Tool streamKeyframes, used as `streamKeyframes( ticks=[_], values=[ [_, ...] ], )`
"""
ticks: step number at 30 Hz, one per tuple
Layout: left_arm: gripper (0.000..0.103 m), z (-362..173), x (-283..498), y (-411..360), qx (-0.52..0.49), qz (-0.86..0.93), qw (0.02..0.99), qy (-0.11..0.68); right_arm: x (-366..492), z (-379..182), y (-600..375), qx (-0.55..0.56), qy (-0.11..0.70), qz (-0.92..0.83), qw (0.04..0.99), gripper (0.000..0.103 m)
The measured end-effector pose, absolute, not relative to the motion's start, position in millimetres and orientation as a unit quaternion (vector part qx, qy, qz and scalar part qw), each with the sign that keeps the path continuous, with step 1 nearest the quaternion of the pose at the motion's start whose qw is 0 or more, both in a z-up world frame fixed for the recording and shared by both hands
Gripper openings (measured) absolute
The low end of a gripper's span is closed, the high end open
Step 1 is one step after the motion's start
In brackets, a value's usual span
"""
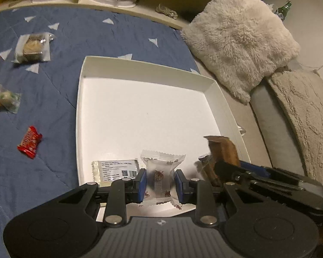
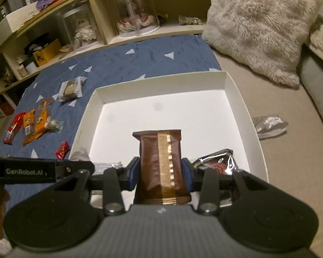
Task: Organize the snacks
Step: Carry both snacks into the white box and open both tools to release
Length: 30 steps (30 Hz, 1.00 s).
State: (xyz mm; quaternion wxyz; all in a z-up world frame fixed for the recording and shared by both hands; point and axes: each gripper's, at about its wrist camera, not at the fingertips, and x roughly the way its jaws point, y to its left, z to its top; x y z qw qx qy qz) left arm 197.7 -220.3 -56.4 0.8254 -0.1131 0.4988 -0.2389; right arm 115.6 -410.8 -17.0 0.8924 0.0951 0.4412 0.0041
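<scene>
Over the shallow white cardboard tray point(image 1: 213, 90), the left gripper point(image 1: 160, 181) pinches a translucent white candy wrapper point(image 1: 159, 172); the right gripper point(image 2: 160, 172) clamps a brown gold-striped snack pouch point(image 2: 159, 157) beside an arm marked "GenRobot.AI" point(image 2: 24, 171)

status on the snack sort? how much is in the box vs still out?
Done: a labelled flat packet and a silver foil packet lie in the white box. In hand: left tool grips a clear-wrapped snack, right tool a brown bar, both over the box. Left: red candy, clear-packed pastry, orange packets on the blue quilt.
</scene>
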Motion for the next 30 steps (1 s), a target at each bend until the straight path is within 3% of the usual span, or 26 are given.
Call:
streamKeyframes(
  ticks=[17,22,30],
  values=[
    [0.03,-89.2,218.8,-241.6,-0.156,-0.242,0.795,0.534,135.2,-44.2,-419.3,0.115,0.464,0.004,0.878,0.048],
    [0.041,-96.3,221.7,-244.8,-0.146,-0.23,0.789,0.551,138.6,-51.0,-425.2,0.125,0.474,0.003,0.871,0.051],
    [0.041,-89.3,221.7,-235.8,-0.126,-0.221,0.795,0.55,135.9,-53.8,-423.3,0.109,0.487,0.004,0.867,0.051]
  ],
)
